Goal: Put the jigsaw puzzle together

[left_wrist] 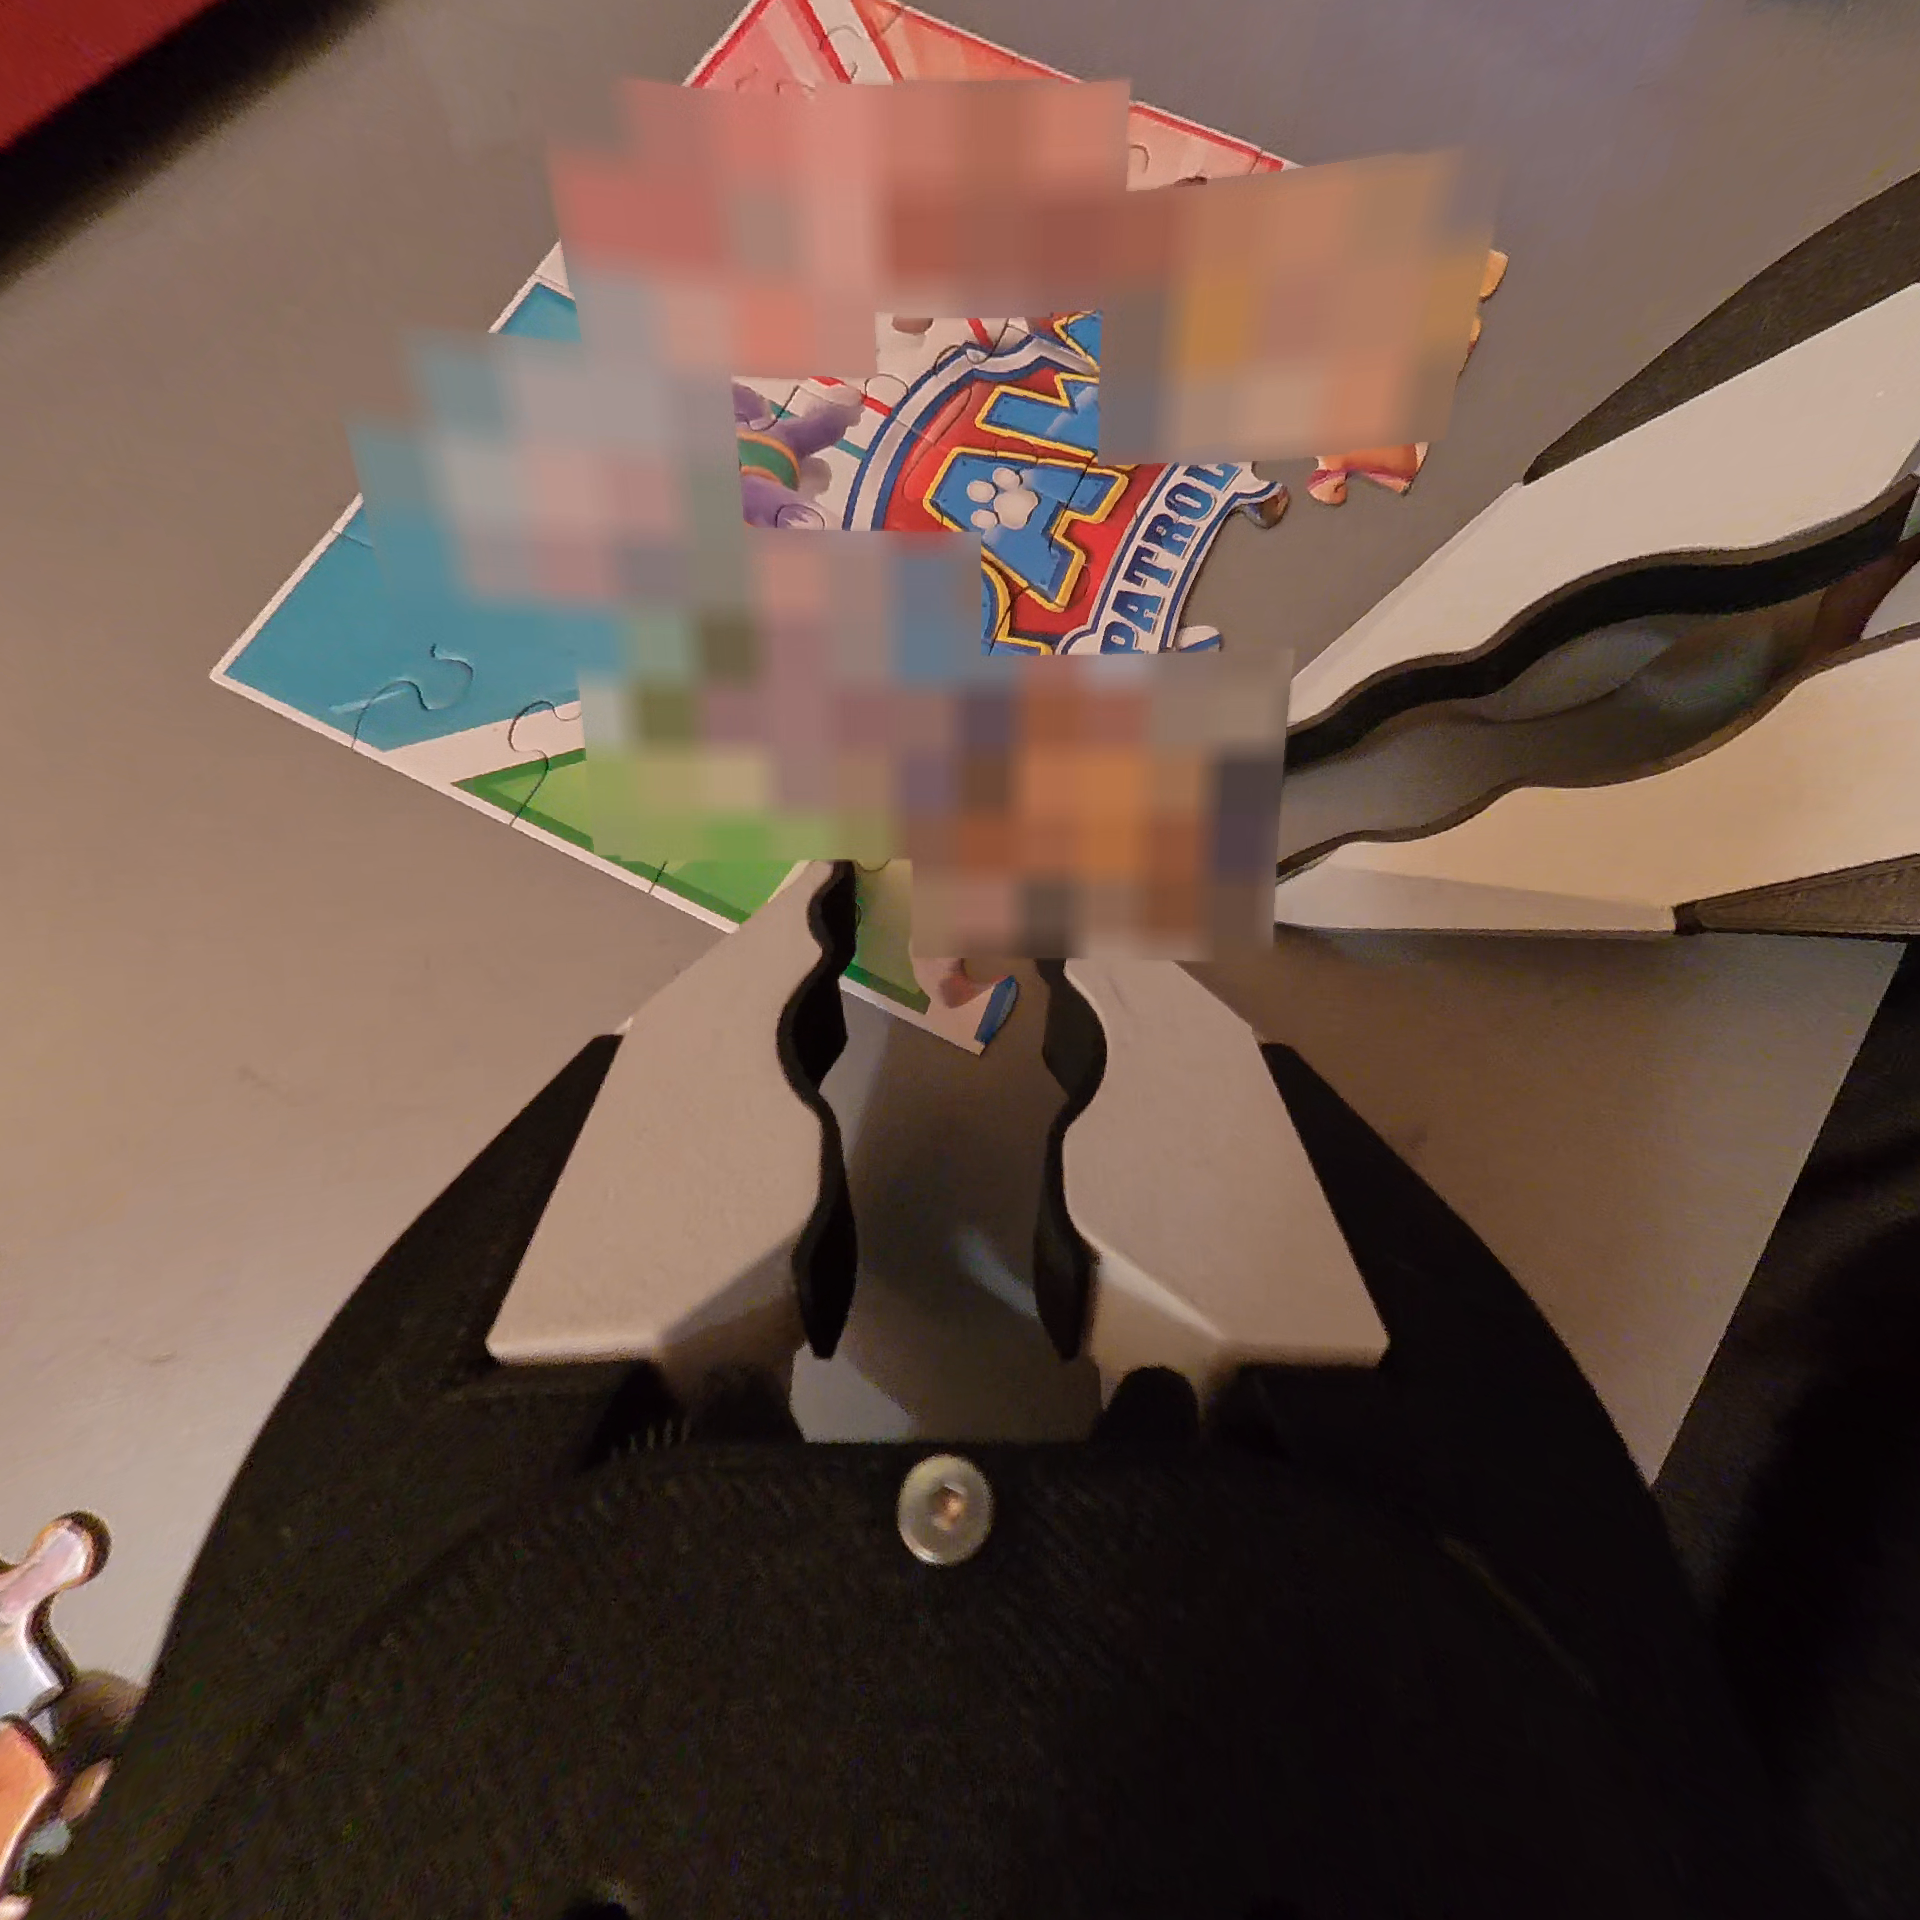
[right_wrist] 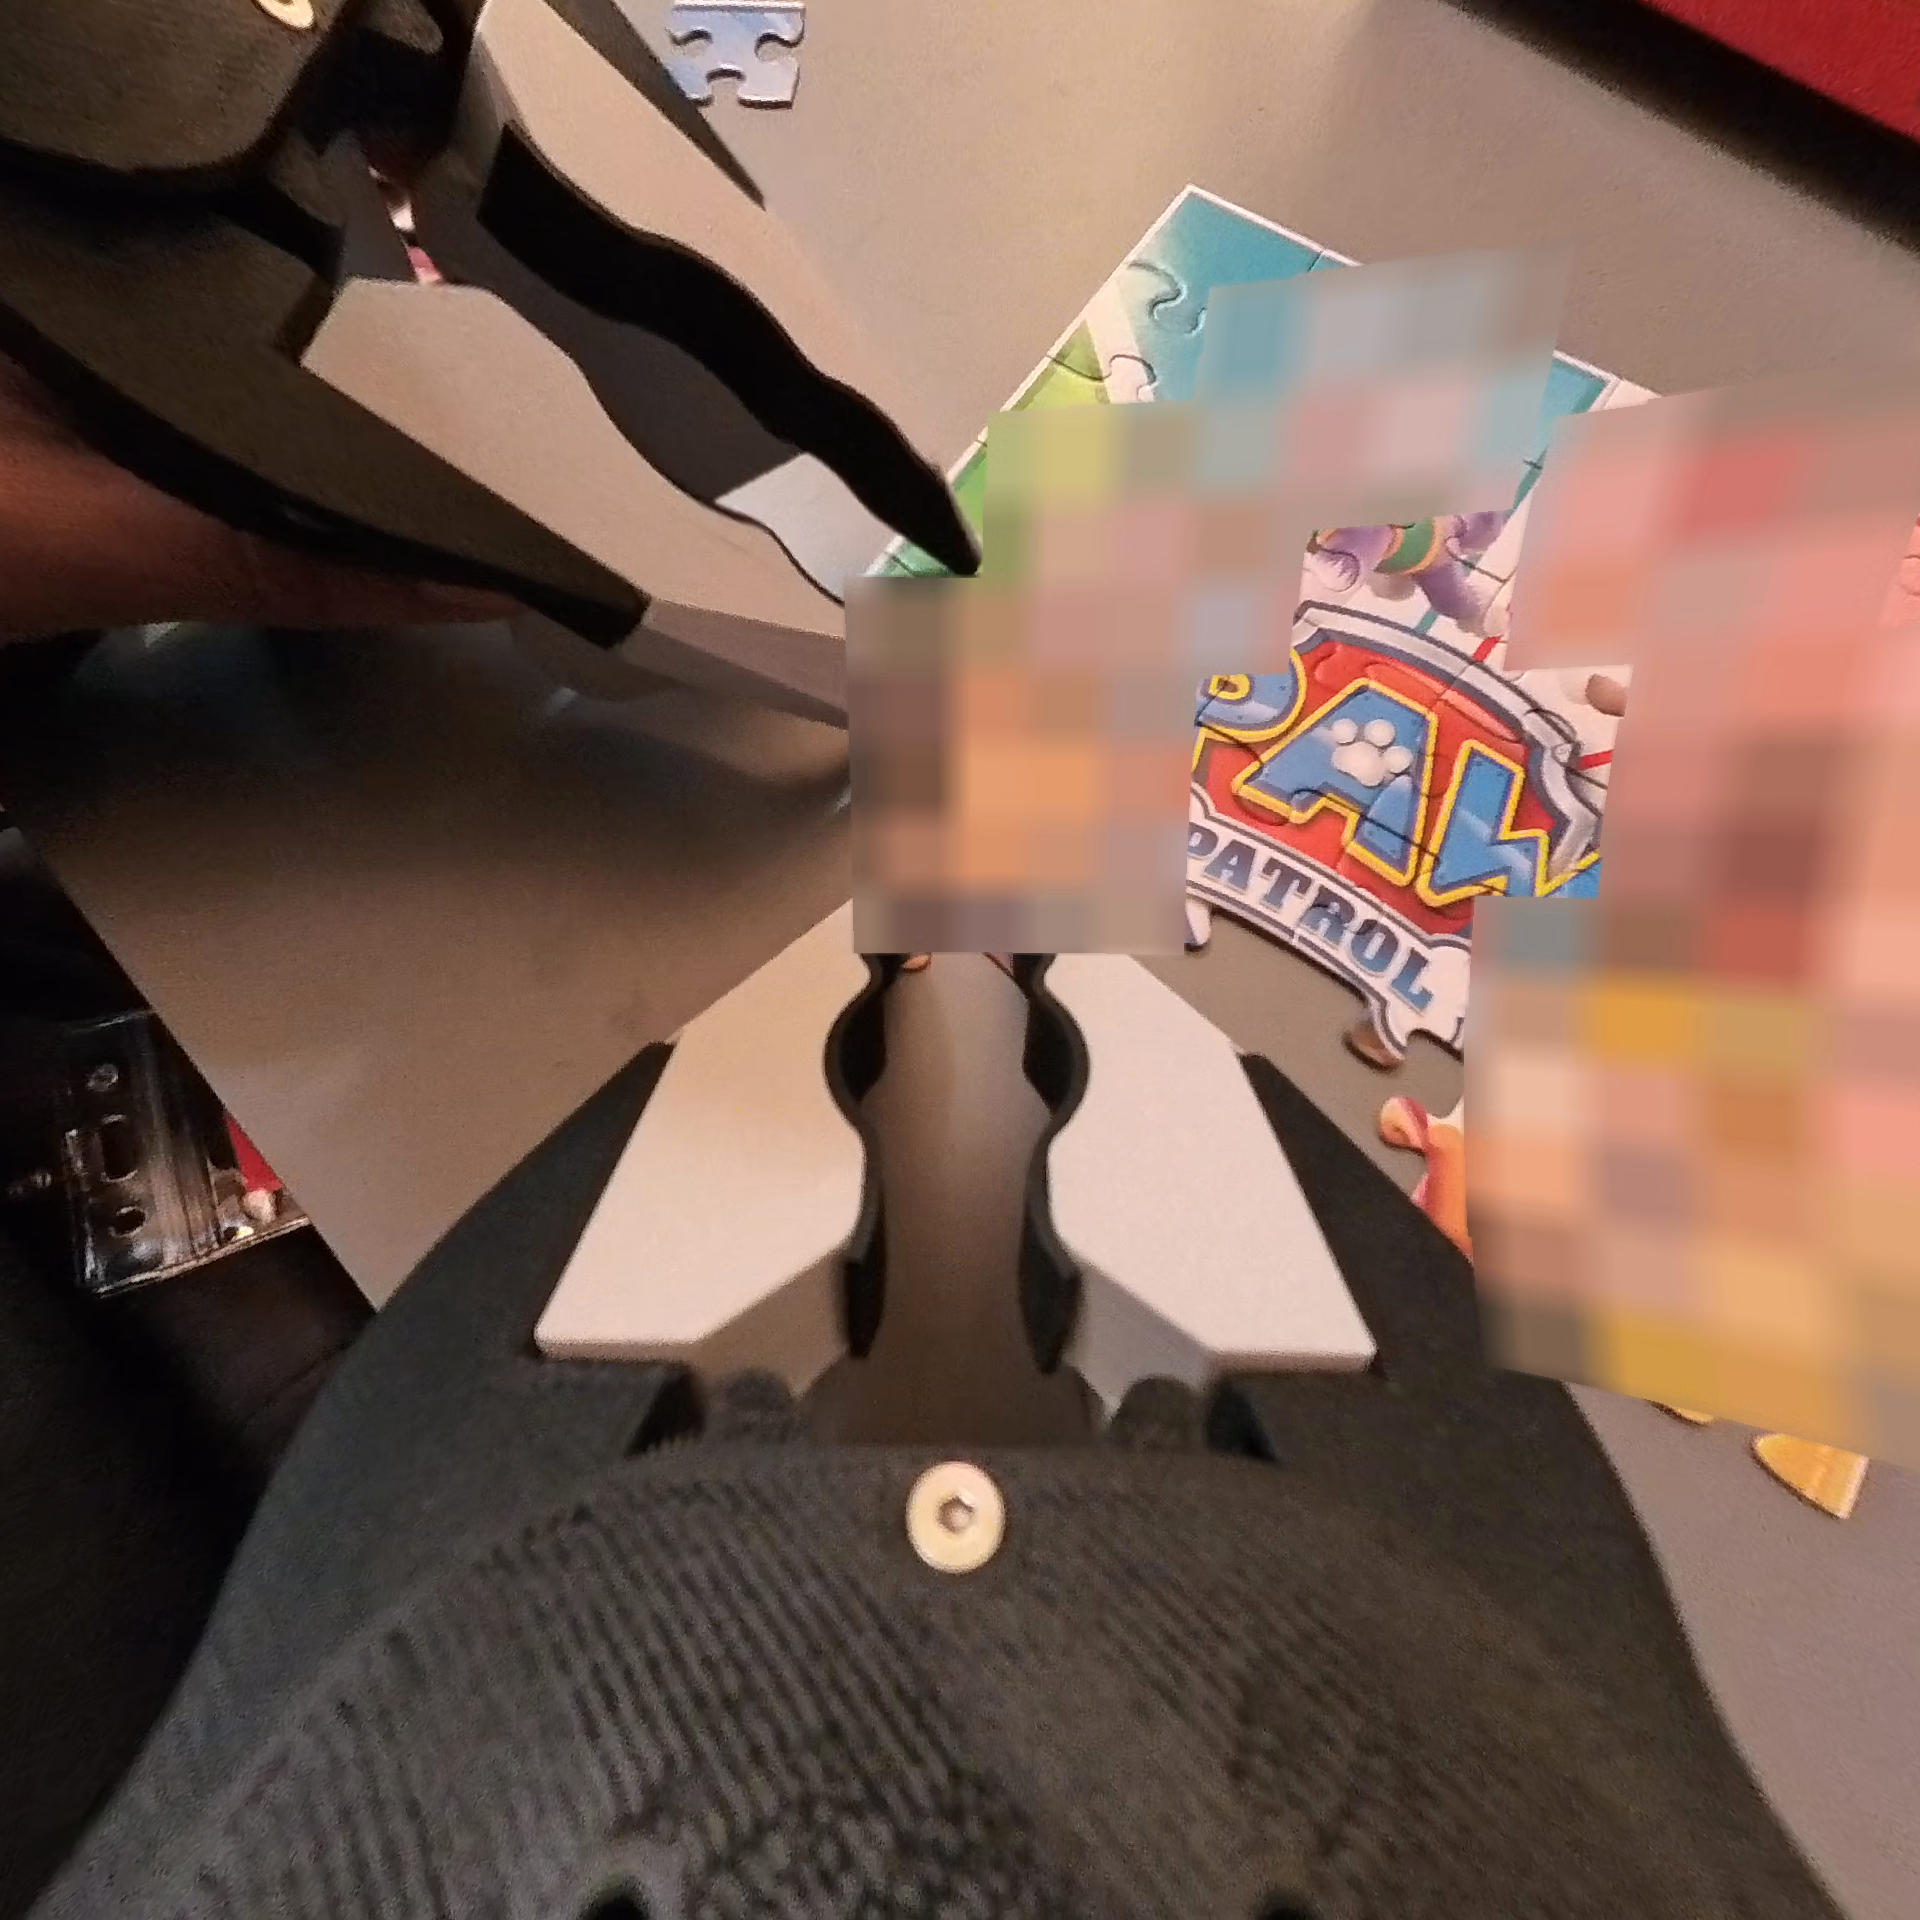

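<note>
A partly assembled cartoon jigsaw puzzle (left_wrist: 416, 644) lies flat on the grey table (left_wrist: 208, 987); it also shows in the right wrist view (right_wrist: 1351, 790). My left gripper (left_wrist: 940, 925) is open, its tips over the puzzle's near green corner with nothing pressed between the pads. In the right wrist view its dark fingers (right_wrist: 831, 447) stand apart, one tip at the puzzle's edge. My right gripper (right_wrist: 961, 966) reaches the puzzle's edge with a narrow gap between its fingers. A blurred patch hides its tips, where only slivers of orange show. It enters the left wrist view from the right (left_wrist: 1288, 758).
Loose puzzle pieces lie around: one at the bottom left (left_wrist: 42, 1621), an orange one by the puzzle's right edge (left_wrist: 1361, 478), a blue one far off (right_wrist: 738, 52), a yellow one near right (right_wrist: 1813, 1475). A red surface (left_wrist: 62, 52) borders the table. Tip to tip, the grippers are about 5 centimeters apart.
</note>
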A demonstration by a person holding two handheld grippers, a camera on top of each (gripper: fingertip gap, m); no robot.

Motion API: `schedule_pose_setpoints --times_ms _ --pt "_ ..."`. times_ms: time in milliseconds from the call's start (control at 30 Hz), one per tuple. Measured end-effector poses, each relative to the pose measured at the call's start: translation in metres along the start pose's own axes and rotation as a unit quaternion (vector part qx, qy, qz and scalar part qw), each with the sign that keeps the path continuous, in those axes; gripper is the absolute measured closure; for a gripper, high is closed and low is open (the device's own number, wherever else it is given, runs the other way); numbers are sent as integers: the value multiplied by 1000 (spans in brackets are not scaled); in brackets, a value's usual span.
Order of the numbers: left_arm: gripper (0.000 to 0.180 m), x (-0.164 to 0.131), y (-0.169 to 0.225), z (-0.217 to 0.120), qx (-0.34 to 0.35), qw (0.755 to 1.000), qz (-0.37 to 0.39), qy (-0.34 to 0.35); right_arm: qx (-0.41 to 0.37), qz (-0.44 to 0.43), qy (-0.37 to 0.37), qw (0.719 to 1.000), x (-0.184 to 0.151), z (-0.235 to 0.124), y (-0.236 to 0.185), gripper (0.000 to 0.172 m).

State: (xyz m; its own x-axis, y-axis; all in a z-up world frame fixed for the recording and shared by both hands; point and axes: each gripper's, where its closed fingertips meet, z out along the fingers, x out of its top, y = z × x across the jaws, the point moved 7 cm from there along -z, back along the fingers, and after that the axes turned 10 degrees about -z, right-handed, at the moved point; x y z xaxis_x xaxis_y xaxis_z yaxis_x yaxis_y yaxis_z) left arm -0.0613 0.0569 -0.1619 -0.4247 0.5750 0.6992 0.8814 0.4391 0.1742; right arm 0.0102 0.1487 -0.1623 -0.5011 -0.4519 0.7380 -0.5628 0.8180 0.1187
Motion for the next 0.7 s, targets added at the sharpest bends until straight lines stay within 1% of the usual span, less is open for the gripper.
schedule_pose_setpoints --times_ms 67,167,233,333,400,500,600,700 --pt "160 0 -1 -1 2 1000 -2 2 2 -2 -4 1000 0 -1 0 151" --pt "166 -1 0 -1 -2 1000 1 -1 4 -2 -6 1000 0 -2 2 152" --pt "168 -1 1 -1 -3 1000 2 -2 7 -3 -2 1000 1 -2 1 154" --pt "171 -1 1 0 0 1000 4 -3 2 -17 14 1000 6 -4 -1 162" --pt "173 -2 2 0 2 1000 6 -3 -14 -31 18 999 8 -7 0 158" --pt "174 -2 3 0 5 1000 11 -3 -38 -50 44 997 14 -15 4 161" --pt "174 -2 3 0 5 1000 11 -3 -61 -91 57 992 18 -20 6 160" --pt "174 -2 3 0 2 1000 8 -4 -80 -152 57 984 18 -21 2 156"
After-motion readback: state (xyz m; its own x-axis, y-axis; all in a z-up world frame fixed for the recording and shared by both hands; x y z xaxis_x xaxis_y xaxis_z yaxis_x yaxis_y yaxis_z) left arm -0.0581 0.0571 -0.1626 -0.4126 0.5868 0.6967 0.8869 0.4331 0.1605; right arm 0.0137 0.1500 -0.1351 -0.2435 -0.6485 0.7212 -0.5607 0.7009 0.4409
